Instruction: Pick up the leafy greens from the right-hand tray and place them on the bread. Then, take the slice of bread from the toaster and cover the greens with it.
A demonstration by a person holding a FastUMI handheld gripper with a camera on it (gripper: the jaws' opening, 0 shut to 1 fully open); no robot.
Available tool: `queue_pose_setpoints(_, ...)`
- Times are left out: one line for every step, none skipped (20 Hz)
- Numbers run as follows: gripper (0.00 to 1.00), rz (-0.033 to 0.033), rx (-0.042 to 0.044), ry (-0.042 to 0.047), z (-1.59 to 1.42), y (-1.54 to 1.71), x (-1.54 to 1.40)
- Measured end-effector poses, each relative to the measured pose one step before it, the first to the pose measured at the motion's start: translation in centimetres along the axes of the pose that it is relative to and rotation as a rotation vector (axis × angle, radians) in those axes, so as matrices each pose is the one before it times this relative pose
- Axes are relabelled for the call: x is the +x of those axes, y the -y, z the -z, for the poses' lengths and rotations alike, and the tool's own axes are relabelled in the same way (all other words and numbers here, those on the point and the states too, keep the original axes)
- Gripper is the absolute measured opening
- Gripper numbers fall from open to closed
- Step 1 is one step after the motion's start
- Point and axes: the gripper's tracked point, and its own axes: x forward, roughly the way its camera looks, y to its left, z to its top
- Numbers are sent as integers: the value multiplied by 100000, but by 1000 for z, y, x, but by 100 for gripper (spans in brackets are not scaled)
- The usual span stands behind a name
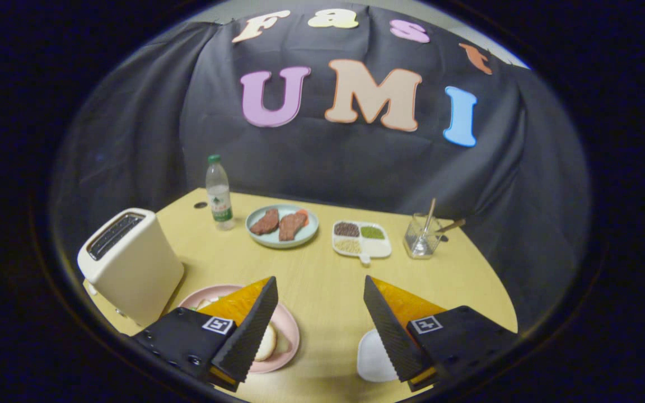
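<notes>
My gripper is open above the near part of the yellow table, with nothing between its fingers. Under the left finger lies a pink plate holding a pale slice of bread, mostly covered by the finger. The right finger hides much of a white tray; what lies on it is out of sight. A cream toaster stands left of the pink plate. Its top slots look dark, and I cannot tell what they hold.
Beyond the fingers stand a water bottle, a light blue plate with two brown meat pieces, a white divided dish of grains, and a glass with sticks in it. Bare table runs between the fingers.
</notes>
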Motion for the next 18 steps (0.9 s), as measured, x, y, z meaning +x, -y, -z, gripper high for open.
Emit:
queue_pose_setpoints(98,929,431,5117,-1531,483,-91)
queue_pose_setpoints(98,645,336,4654,-1609,533,-255)
queue_pose_setpoints(98,797,954,4230,-1641,565,-250)
queue_pose_setpoints(98,282,1706,3493,-1543,399,-246)
queue_pose_setpoints(98,129,1945,3547,-1429,278,-243)
queue_pose_setpoints(98,413,1542,3626,-1523,385,-110)
queue_pose_setpoints(98,407,475,3769,-1398,379,3)
queue_pose_setpoints(98,646,-215,3039,-1313,488,-140)
queue_pose_setpoints(98,904,-254,2378,-1089,663,-213)
queue_pose_setpoints(98,680,506,2402,-1167,357,-182)
queue_pose_setpoints(98,232,710,2482,-1148,169,-228)
queue_pose_setpoints(98,199,604,2421,-813,269,-77)
queue_pose_setpoints(98,-178,199,2098,-625,273,4)
queue_pose_setpoints(98,71,-384,1648,102,472,-271)
queue_pose_setpoints(98,279,-702,1086,-421,445,-157)
queue_pose_setpoints(98,328,-701,565,-276,353,-193)
queue_pose_setpoints(98,247,-493,199,-4,378,-149)
queue_pose_setpoints(98,7,-374,441,-29,254,-97)
